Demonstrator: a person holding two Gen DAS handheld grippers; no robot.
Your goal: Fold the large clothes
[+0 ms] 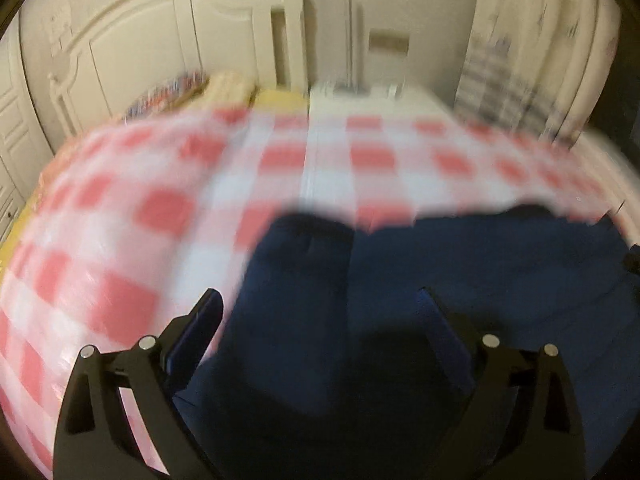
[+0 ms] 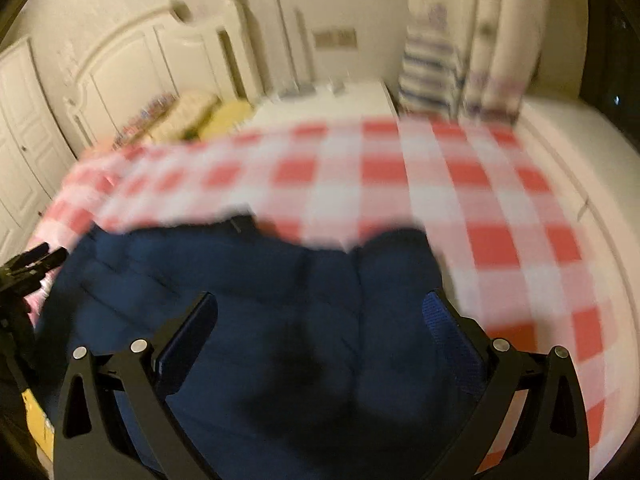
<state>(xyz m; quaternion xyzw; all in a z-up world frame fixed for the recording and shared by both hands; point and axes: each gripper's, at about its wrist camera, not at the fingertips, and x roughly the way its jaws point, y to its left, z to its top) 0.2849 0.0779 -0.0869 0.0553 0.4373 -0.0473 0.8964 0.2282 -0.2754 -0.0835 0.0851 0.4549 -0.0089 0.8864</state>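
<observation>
Cream panelled wardrobe doors [image 1: 132,52] fill the upper left of both wrist views, patterned curtains [image 2: 448,68] the upper right; both frames are blurred. I see a bed under a red-and-white checked cover [image 1: 120,208] across the middle of each view. A dark navy garment [image 1: 400,300] lies on that cover in the lower centre, its far edge rumpled. My left hand-held gripper [image 1: 320,300] hangs over the garment's left part, jaws spread wide, nothing between them. My right hand-held gripper [image 2: 320,302] hangs over the garment's right part, likewise spread and empty. At the left edge of the right wrist view I see the left one's black tip.
</observation>
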